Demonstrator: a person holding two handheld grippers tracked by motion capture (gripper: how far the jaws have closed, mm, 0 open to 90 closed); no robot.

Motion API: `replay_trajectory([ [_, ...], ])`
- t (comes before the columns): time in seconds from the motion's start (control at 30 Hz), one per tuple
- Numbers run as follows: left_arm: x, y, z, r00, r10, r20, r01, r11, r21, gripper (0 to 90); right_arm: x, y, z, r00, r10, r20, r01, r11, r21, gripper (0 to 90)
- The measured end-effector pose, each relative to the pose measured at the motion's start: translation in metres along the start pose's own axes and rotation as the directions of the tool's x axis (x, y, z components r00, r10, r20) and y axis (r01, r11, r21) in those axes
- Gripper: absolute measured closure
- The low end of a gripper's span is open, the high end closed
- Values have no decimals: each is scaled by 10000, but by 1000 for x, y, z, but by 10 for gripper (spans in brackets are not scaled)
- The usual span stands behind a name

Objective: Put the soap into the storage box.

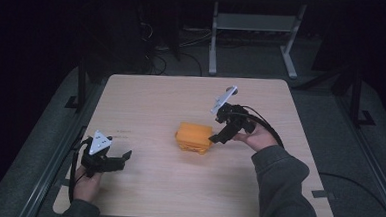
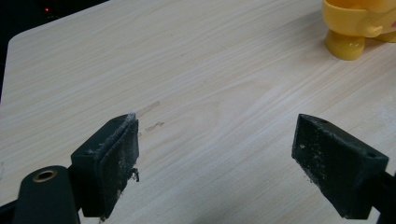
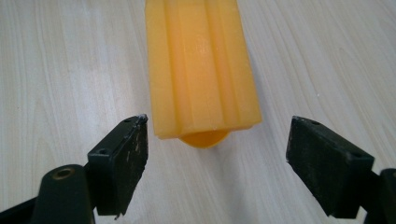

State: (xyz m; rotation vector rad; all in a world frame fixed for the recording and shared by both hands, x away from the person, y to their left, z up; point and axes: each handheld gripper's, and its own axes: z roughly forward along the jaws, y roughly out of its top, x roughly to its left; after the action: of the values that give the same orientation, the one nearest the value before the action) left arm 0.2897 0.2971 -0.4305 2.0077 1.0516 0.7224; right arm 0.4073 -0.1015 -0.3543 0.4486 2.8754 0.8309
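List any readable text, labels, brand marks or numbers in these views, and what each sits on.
None can be read.
Orange plastic block: no print or moulded lettering to be made out, not even close up in the right gripper view.
Table: faint scuff marks, not writing.
Left tongs and right tongs: no visible marking, both open.

Table [image 1: 146, 93]: pale wood-grain top, matt and smooth, with a few faint scuff marks [image 2: 148, 116] towards its left edge. Orange block [image 1: 194, 137]: moulded plastic, smooth with a soft sheen, ribbed lengthwise along its top. Left gripper [image 1: 123, 157] and right gripper [image 1: 214, 138]: black matt plastic, the inner pads [image 3: 133, 158] worn and flecked with pale dust. Three-cornered plates [image 1: 99, 142]: flat grey, metal-looking. Sleeve [image 1: 282, 181]: grey knitted cloth, matt.
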Motion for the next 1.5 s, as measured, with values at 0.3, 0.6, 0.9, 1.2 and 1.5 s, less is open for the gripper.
replay_trajectory([
  [0.3, 0, 0, 0, 10000, -2, 10, 2, 10000, 3, 141, -1, -9, -7, 9998, 179, 105, -178, 9998, -70, 202],
  [0.6, 0, 0, 0, 10000, -31, 3, 31, 10000, -17, 141, -1, -18, -12, 9992, 347, 217, -346, 9994, -58, 203],
  [0.9, 0, 0, 0, 10000, -3, 4, 3, 10000, 18, 141, -3, -29, -15, 9982, 539, 262, -539, 9985, 9, 203],
  [1.2, -1, 0, 1, 10000, 23, 10, -23, 10000, 35, 141, -2, -39, -19, 9969, 714, 318, -712, 9974, -59, 203],
  [1.5, -1, 0, 1, 10000, 47, 4, -47, 10000, 38, 141, -2, -48, -22, 9954, 882, 360, -879, 9961, -104, 203],
])
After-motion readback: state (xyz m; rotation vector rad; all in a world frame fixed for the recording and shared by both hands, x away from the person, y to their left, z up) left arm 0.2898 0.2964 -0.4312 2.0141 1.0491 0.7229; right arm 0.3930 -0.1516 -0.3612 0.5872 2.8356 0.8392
